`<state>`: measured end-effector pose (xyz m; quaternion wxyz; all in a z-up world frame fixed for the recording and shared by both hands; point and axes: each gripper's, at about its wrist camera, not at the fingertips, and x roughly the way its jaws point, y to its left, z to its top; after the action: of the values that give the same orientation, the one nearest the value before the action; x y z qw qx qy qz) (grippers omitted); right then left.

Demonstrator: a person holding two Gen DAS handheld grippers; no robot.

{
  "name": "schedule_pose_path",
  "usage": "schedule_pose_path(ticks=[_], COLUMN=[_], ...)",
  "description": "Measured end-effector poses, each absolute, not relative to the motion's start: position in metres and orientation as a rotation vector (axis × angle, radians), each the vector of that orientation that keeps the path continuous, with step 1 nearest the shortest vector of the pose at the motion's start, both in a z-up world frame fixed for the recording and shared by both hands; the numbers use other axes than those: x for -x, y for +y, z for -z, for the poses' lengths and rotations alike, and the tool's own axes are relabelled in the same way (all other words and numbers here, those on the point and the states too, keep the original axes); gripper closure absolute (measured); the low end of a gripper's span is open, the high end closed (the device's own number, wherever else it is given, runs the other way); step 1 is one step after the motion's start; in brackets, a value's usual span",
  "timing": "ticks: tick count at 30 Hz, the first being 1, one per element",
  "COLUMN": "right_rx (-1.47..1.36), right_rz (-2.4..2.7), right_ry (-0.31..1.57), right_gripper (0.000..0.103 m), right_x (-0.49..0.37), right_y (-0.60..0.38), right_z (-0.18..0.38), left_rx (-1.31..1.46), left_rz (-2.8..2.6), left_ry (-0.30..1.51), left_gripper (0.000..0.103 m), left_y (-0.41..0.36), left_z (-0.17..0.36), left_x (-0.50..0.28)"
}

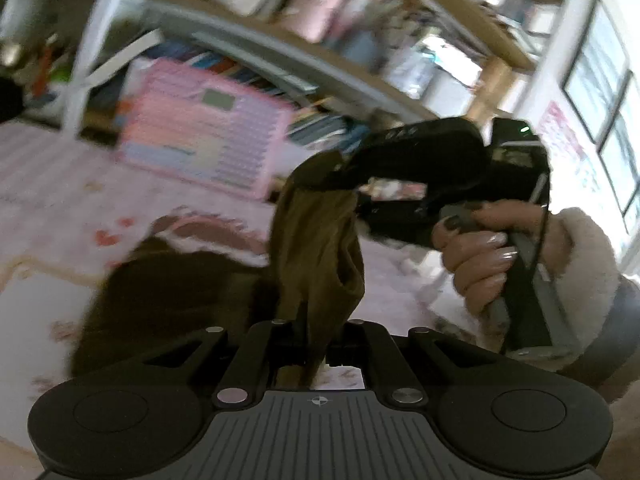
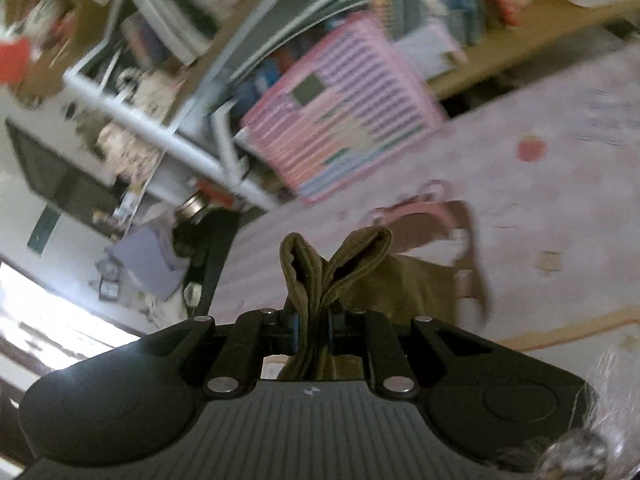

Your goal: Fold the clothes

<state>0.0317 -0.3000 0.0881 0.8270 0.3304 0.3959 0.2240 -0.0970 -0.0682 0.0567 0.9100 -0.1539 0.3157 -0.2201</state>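
An olive-brown garment [image 1: 316, 256] hangs lifted above a pink patterned bed cover [image 1: 48, 208]. My left gripper [image 1: 312, 340] is shut on a bunched edge of it. In the left wrist view my right gripper [image 1: 340, 176], held in a hand with painted nails, is shut on the garment's upper edge. In the right wrist view my right gripper [image 2: 312, 332] pinches a folded hem of the garment [image 2: 320, 276], which trails down to the right. A darker brown part of the cloth [image 1: 160, 300] lies on the cover at the left.
A pink striped box [image 1: 200, 136] stands at the back of the bed, also in the right wrist view [image 2: 340, 112]. Cluttered shelves with a white frame [image 1: 92, 48] rise behind it. A brown and pink garment [image 2: 448, 236] lies on the bed cover [image 2: 560, 200]. Windows [image 1: 600, 92] are at the right.
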Motion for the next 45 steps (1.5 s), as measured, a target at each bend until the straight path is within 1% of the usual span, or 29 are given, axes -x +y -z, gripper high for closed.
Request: schedule_pose_path(ticks=[2,4,6,7,8,9,10,11,13,15,22,25,26,27,29,30,32,34,36,38,41,44,45], right_rx=[-0.677,-0.661,-0.643,-0.639,-0.640,-0.646,-0.657,-0.664,-0.656,-0.638,-0.657,-0.655,-0.650,-0.642,-0.620,-0.611,-0.598,-0.591,-0.591,-0.584,-0.564,-0.551,-0.544], right_rz=[-0.481,-0.488,-0.479,-0.466,-0.451,-0.442,-0.436,-0.433,-0.414,-0.357,-0.046,0.035,0.049,0.061,0.071,0.072,0.069,0.070,0.073,0.073,0.086,0.090,0.089], right_ry=[0.847,0.856,0.868,0.875,0.881,0.876,0.858,0.829,0.775,0.739,0.780,0.809,0.816,0.824,0.845,0.855,0.872,0.885,0.894,0.907,0.911,0.901,0.896], right_gripper=[0.085,0.082,0.079,0.075,0.066,0.060,0.052,0.048,0.042,0.041,0.040,0.040,0.040,0.040,0.040,0.040,0.040,0.040,0.040,0.040,0.040,0.040,0.040], right_x=[-0.035,-0.040,-0.047,-0.049,-0.049,-0.049,-0.047,-0.043,-0.035,-0.025,0.026,0.052,0.059,0.063,0.067,0.068,0.067,0.067,0.065,0.062,0.062,0.062,0.063], right_y=[-0.271,-0.243,-0.219,-0.210,-0.203,-0.197,-0.194,-0.194,-0.197,-0.206,-0.255,-0.259,-0.257,-0.255,-0.248,-0.244,-0.236,-0.232,-0.228,-0.225,-0.221,-0.218,-0.217], right_z=[-0.089,-0.086,-0.080,-0.077,-0.074,-0.073,-0.074,-0.076,-0.082,-0.085,-0.058,-0.042,-0.038,-0.034,-0.027,-0.025,-0.020,-0.017,-0.009,-0.001,0.005,0.001,0.000], left_rx=[0.349,0.380,0.392,0.391,0.390,0.389,0.388,0.387,0.385,0.383,0.377,0.389,0.391,0.376,0.320,0.282,0.211,0.227,0.269,0.314,0.342,0.333,0.332], left_rz=[0.432,0.410,0.408,0.413,0.419,0.425,0.431,0.437,0.448,0.460,0.500,0.509,0.515,0.523,0.539,0.550,0.589,0.562,0.522,0.516,0.517,0.513,0.510], left_ry=[0.663,0.674,0.687,0.694,0.701,0.708,0.714,0.721,0.735,0.749,0.798,0.858,0.882,0.889,0.858,0.819,0.688,0.713,0.862,0.900,0.882,0.869,0.867], left_gripper=[0.098,0.097,0.090,0.085,0.076,0.068,0.065,0.060,0.057,0.053,0.053,0.053,0.057,0.066,0.092,0.092,0.092,0.092,0.091,0.089,0.084,0.074,0.073], left_y=[-0.043,-0.018,-0.004,0.000,0.003,0.006,0.009,0.013,0.019,0.025,0.047,0.036,0.032,0.029,0.024,0.022,0.021,0.024,0.026,0.030,0.036,0.044,0.047], left_z=[-0.054,-0.051,-0.047,-0.045,-0.043,-0.041,-0.039,-0.037,-0.032,-0.028,-0.014,-0.002,0.003,0.005,0.000,-0.005,-0.021,-0.018,0.008,0.023,0.018,0.011,0.009], left_x=[0.096,0.094,0.087,0.082,0.077,0.071,0.066,0.061,0.050,0.039,0.001,-0.030,-0.039,-0.042,-0.041,-0.037,-0.018,-0.022,-0.044,-0.052,-0.048,-0.038,-0.034])
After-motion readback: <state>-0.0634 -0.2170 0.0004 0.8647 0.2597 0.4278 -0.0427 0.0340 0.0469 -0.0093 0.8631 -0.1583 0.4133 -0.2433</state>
